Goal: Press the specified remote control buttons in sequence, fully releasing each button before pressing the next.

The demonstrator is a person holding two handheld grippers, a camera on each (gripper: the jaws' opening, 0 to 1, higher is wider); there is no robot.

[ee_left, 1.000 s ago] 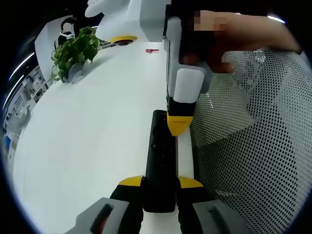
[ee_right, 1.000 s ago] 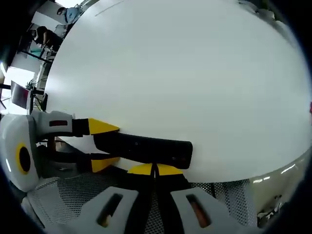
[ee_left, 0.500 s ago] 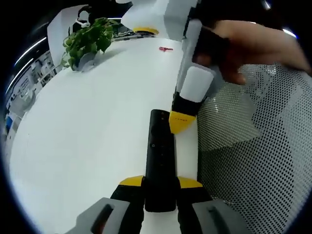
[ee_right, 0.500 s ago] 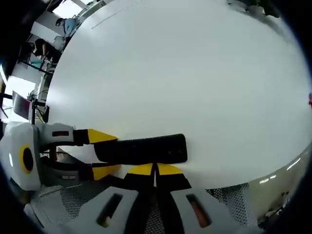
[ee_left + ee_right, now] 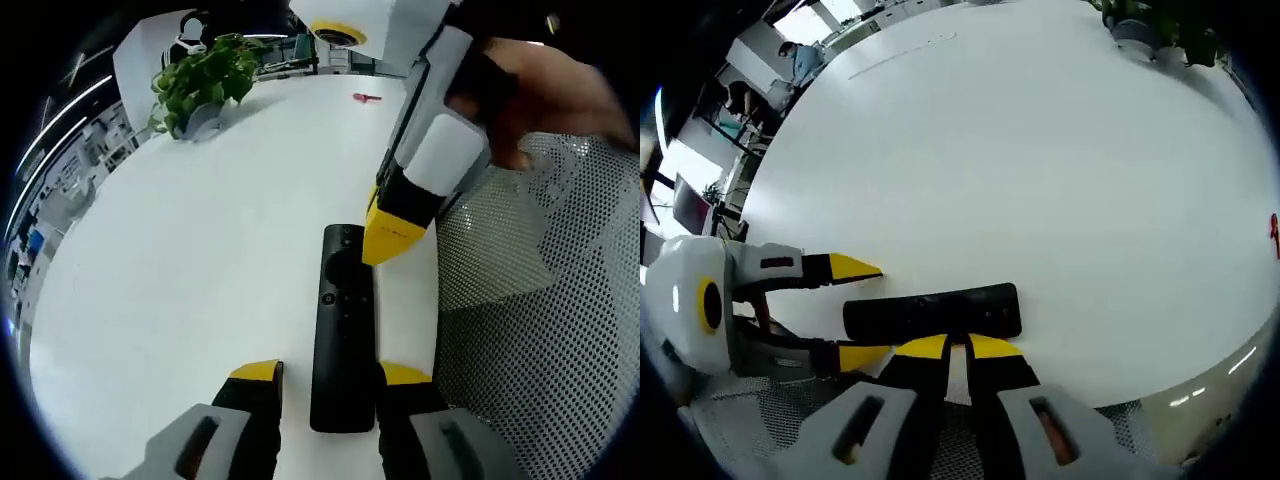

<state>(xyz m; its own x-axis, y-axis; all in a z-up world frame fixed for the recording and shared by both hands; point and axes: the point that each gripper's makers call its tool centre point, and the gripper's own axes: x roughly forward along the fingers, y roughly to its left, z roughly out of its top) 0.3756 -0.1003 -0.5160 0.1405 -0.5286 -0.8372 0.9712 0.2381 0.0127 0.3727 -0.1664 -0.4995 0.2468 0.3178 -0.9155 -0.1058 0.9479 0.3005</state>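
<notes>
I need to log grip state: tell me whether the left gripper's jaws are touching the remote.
Apart. In the left gripper view, white table shows between each yellow jaw tip of the left gripper and the black remote.

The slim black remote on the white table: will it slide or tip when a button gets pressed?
The slim black remote lies flat, so tipping seems unlikely. It looks rigid. On the smooth white table it may skate, since the left gripper looks open around it.

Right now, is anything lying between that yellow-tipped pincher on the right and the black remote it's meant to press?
Nothing visible is. The right gripper, jaws shut, sits right at the long edge of the remote, with no object between them. The left gripper straddles the remote's near end on the white table, away from that spot.
</notes>
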